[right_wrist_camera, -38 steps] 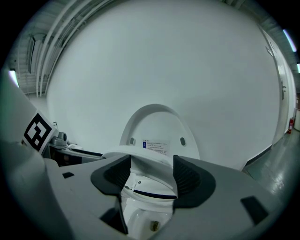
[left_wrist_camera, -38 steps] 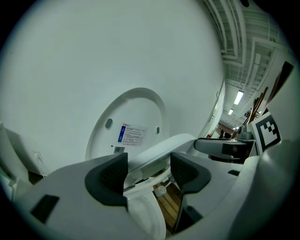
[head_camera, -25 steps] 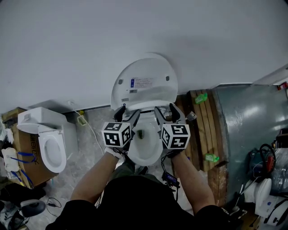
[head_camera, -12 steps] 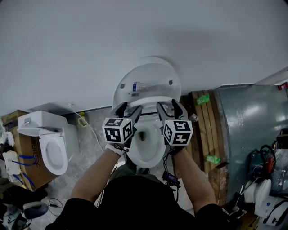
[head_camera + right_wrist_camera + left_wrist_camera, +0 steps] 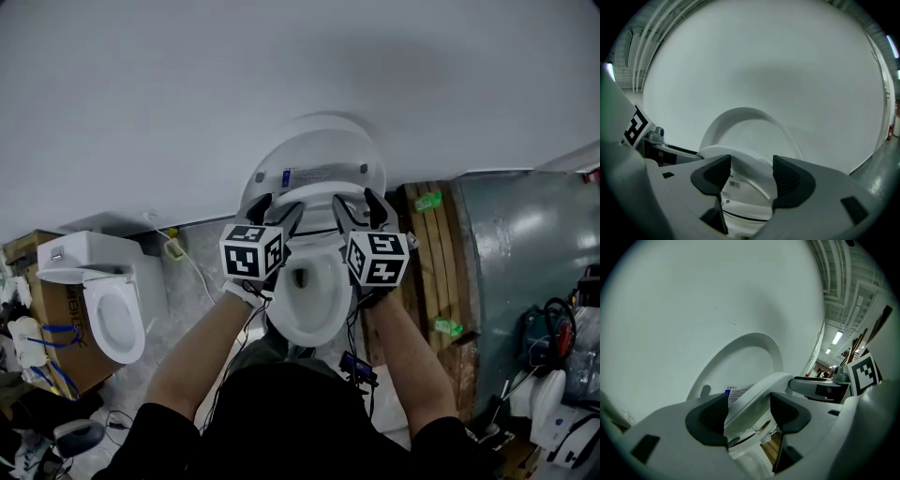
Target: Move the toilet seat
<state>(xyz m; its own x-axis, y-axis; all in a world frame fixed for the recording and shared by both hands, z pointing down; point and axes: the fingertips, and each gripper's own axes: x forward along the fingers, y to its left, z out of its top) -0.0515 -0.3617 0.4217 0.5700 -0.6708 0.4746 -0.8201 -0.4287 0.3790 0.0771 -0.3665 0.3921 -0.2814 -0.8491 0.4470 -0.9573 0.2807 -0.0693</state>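
Here, both grippers are on the toilet seat (image 5: 316, 214), which stands part-raised over the bowl (image 5: 314, 300), short of the lid (image 5: 319, 150) that leans upright against the white wall (image 5: 281, 75). The left gripper (image 5: 277, 211) grips the seat's front rim on its left side, jaws spread wide with the white rim filling the gap between the dark pads (the left gripper view shows the seat (image 5: 754, 397) running straight through them). The right gripper (image 5: 358, 208) does the same on the right side, its pads likewise set wide on the seat (image 5: 750, 171). A second toilet (image 5: 103, 300) sits on the floor at the far left, and wooden planks (image 5: 436, 248) lie beside the bowl at the right.
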